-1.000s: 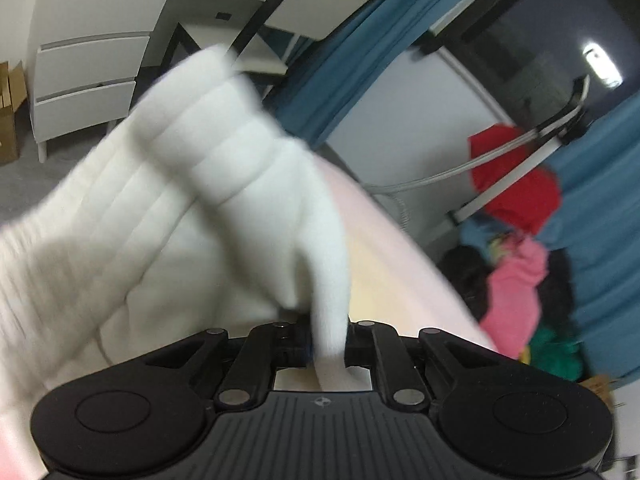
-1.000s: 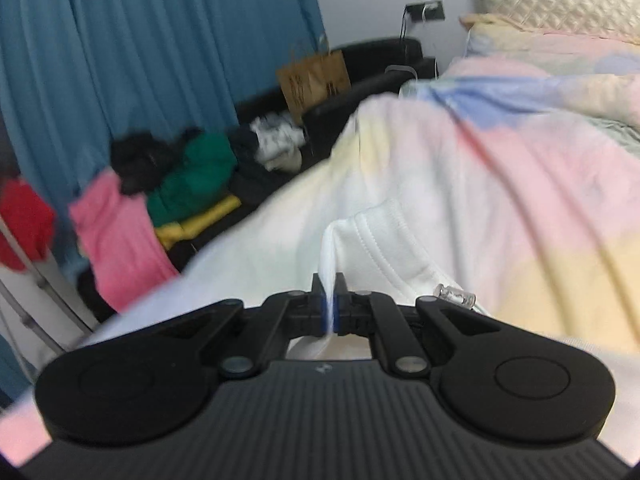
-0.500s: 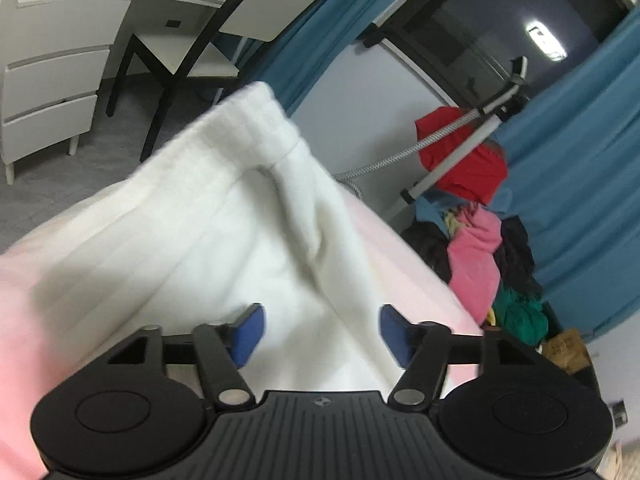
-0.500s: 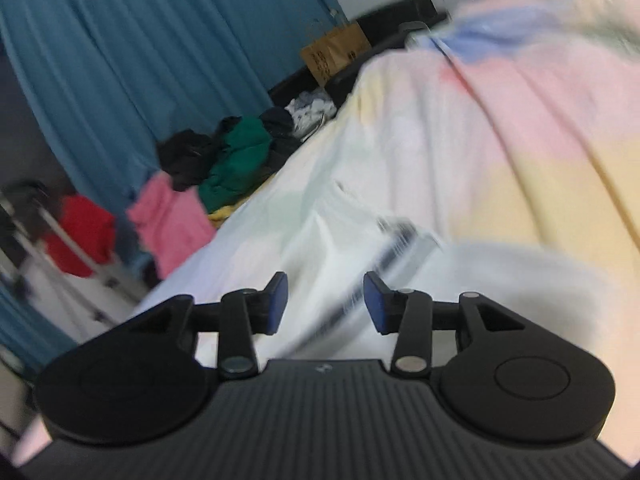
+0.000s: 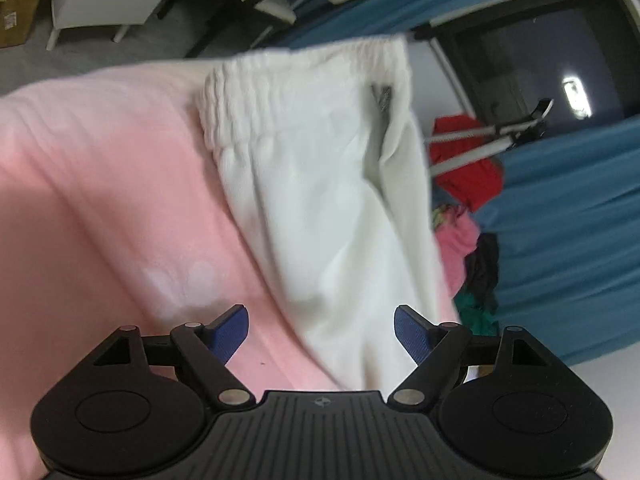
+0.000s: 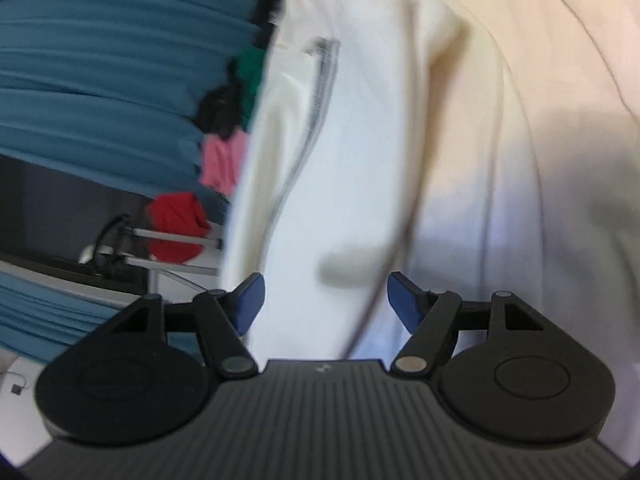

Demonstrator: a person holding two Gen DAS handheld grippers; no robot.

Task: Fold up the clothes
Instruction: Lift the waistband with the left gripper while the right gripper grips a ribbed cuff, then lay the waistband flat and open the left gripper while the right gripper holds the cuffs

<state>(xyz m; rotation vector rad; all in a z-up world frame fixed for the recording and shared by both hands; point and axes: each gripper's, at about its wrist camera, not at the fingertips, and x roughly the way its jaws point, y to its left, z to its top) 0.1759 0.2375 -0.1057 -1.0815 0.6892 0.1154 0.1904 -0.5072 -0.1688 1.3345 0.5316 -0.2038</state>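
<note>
broadly, a pink bedspread [image 5: 100,200] fills the left and near part of the left wrist view, and in the right wrist view the same bed cover [image 6: 540,80] shows pale cream and pink on the right. behind it hang blue curtains [image 5: 568,220] on the far right, with a heap of coloured clothes [image 5: 468,240] — red, pink, black, green — piled below a metal stand [image 5: 480,144]. a white drawer unit [image 5: 108,0] and a chair stand on the far left floor.

the white garment [image 5: 332,208] lies spread on the bedspread, its ribbed elastic hem [image 5: 280,92] at the far end, the cloth running down toward the near edge between the tongs. in the right wrist view the garment [image 6: 340,184] lies along the bed's left edge, blurred.

the left gripper [image 5: 320,330] has its blue-padded tongs spread wide, gripping nothing, the garment just beyond them. the right gripper [image 6: 322,306] is likewise wide apart over the white cloth — holding nothing.
</note>
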